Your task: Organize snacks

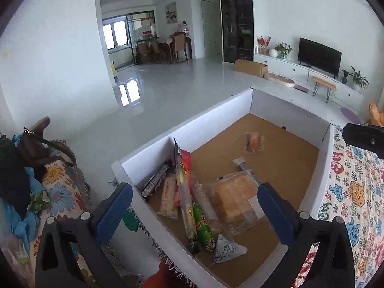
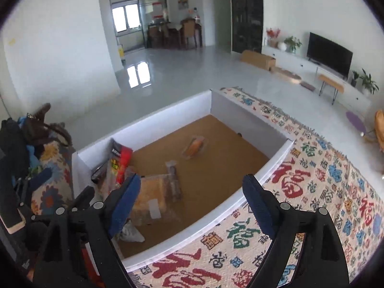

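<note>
Legible on the cloth (image 2: pixel 319 175): red and blue 福 characters, repeated. On the red packet (image 2: pixel 121 159), white letters near its top, too blurred to read. Snacks piled at 7 o'clock inside the white box (image 1: pixel 192 122); one small packet (image 1: pixel 254 142) apart, toward 1 o'clock. Left gripper (image 1: pixel 194 208) above the pile, tilted down, spread wide, holding nothing. Right gripper (image 2: pixel 192 202) over the box's near wall, also spread and empty.

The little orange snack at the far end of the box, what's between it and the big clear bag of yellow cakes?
In both views, one small clear packet with a dark snack lies between the orange snack and the cake bag; otherwise bare brown box floor.
</note>
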A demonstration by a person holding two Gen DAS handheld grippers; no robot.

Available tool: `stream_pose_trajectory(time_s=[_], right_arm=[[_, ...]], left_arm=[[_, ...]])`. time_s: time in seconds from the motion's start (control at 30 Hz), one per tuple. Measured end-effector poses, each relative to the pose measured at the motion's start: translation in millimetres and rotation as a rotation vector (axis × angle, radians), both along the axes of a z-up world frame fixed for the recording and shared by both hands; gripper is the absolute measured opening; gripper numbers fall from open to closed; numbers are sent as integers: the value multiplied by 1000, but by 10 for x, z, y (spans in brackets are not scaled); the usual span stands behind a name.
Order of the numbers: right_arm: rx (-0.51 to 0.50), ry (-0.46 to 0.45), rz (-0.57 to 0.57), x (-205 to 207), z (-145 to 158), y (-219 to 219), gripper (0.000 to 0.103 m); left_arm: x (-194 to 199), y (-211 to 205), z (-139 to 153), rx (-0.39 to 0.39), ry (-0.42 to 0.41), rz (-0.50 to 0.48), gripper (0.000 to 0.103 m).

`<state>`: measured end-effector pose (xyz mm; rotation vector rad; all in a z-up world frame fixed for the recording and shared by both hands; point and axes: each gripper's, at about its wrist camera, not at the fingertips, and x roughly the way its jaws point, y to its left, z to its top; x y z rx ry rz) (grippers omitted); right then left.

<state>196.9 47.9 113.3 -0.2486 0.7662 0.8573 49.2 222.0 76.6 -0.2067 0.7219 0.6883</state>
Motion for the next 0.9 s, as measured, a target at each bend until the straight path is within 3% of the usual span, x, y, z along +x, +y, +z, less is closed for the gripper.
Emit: stream_pose_trajectory(time_s=[0.17,0.53,0.7,0.9], right_arm=[[-58,21,2,-27,-98,83,89],[-111,61,29,-99,-285,227,89],[-108,49,21,-86,-254,223,89],[-116,39,28,-94,-229,266,89]], left_arm=[[-53,159,13,-113,-44,-13,103],[60,205,-117,-232,37,-57,103],[104,151,-123,-186,87,-46,103],[81,174,-112,-179,75,-44,103]])
